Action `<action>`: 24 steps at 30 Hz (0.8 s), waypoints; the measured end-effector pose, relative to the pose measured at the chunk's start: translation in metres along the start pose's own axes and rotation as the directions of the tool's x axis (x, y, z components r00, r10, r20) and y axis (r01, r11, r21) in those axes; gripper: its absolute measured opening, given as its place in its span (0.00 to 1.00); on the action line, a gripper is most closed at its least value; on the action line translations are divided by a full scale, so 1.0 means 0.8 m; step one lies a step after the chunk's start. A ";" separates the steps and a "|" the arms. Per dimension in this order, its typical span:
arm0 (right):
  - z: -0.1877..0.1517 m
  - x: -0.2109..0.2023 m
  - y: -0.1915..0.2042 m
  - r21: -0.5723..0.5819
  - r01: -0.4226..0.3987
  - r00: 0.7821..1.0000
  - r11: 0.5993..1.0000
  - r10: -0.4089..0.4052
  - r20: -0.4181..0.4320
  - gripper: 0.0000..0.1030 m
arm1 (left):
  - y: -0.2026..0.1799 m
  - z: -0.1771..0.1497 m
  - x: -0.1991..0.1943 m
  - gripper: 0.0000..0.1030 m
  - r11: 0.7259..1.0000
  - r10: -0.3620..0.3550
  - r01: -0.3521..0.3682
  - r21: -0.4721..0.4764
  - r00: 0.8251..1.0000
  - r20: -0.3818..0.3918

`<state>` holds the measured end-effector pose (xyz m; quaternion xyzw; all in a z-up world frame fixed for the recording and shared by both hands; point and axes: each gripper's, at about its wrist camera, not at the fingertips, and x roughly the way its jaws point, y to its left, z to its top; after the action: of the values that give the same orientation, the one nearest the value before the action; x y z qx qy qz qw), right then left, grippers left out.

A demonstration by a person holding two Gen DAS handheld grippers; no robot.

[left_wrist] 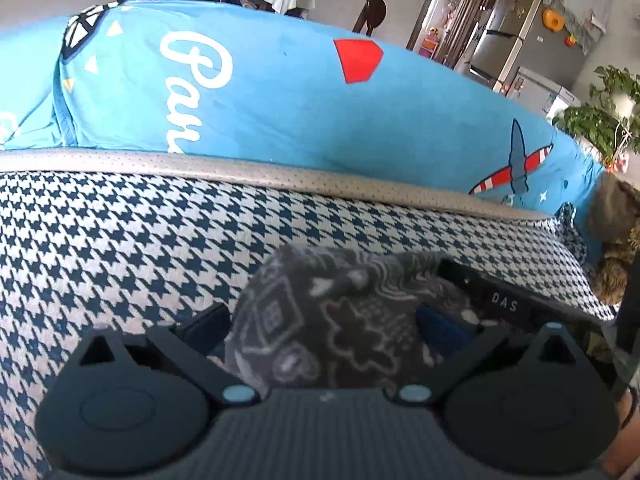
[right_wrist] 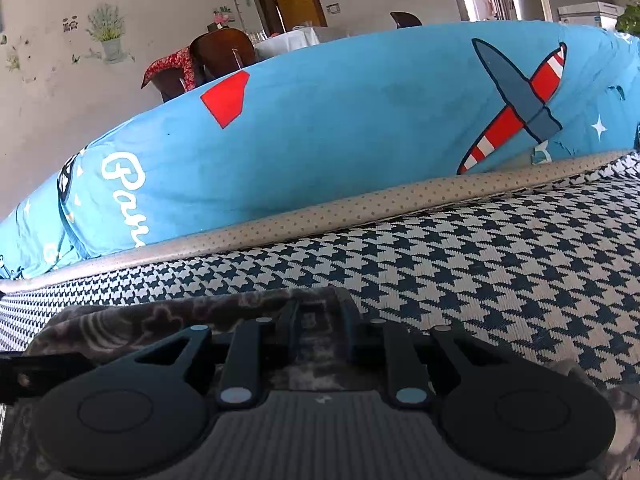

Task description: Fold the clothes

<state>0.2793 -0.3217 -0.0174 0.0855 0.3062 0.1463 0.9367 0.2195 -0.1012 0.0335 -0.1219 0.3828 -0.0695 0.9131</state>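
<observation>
A dark grey garment [left_wrist: 344, 320] with pale line drawings lies bunched on the houndstooth seat cover [left_wrist: 120, 240]. My left gripper [left_wrist: 320, 330] stands open, its fingers wide apart with the mound of cloth rising between them. The black body of the other gripper [left_wrist: 506, 304] sits just right of that mound. In the right wrist view my right gripper [right_wrist: 320, 320] has its fingers close together, pinching a fold of the grey garment [right_wrist: 120, 320]. The cloth spreads under that gripper and out to the left. The rest of the garment is hidden beneath both tools.
A big blue cushion [right_wrist: 360, 120] with a plane print runs along the back, behind a grey dotted piping edge [right_wrist: 360, 204]. Bare houndstooth cover [right_wrist: 500, 260] extends right. Beyond are a wooden chair [right_wrist: 220, 52], a fridge [left_wrist: 532, 40] and a leafy plant [left_wrist: 600, 120].
</observation>
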 end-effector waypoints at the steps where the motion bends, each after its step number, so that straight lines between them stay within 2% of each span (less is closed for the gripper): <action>1: 0.000 0.000 -0.001 0.001 -0.001 1.000 1.000 0.001 0.001 0.18 | 0.003 0.002 -0.001 1.00 1.000 0.004 -0.004 -0.012 1.000 0.009; 4: 0.000 -0.001 -0.001 0.001 -0.003 1.000 1.000 0.003 0.002 0.18 | 0.021 0.008 -0.007 1.00 0.998 0.034 -0.032 -0.061 0.999 0.028; 9: 0.001 -0.001 0.000 -0.001 -0.001 1.000 1.000 0.001 0.004 0.18 | 0.043 0.010 0.003 1.00 0.992 0.046 -0.046 -0.116 0.999 0.006; 13: 0.001 -0.001 0.001 -0.002 0.001 1.000 1.000 -0.001 0.005 0.18 | 0.039 0.001 0.017 1.00 0.990 0.123 -0.124 -0.074 0.992 -0.015; 17: -0.002 -0.001 0.004 -0.009 0.008 1.000 1.000 -0.008 0.011 0.18 | 0.052 -0.011 0.041 1.00 0.985 0.121 -0.129 -0.117 0.990 -0.071; 19: -0.003 -0.001 0.006 -0.015 0.011 1.000 1.000 -0.010 0.014 0.18 | 0.056 -0.013 0.044 1.00 0.986 0.116 -0.122 -0.115 0.991 -0.062; 22: -0.004 -0.002 0.007 -0.021 0.010 1.000 1.000 -0.010 0.015 0.18 | 0.044 -0.018 0.041 1.00 0.984 0.168 -0.169 -0.048 0.985 -0.026; 24: -0.005 -0.003 0.007 -0.023 0.006 1.000 1.000 -0.005 0.016 0.18 | 0.041 -0.019 0.039 1.00 0.983 0.176 -0.177 -0.051 0.984 -0.024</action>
<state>0.2737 -0.3171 -0.0179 0.0751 0.2975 0.1466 0.9404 0.2316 -0.0788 -0.0069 -0.1108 0.4025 0.0206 0.9084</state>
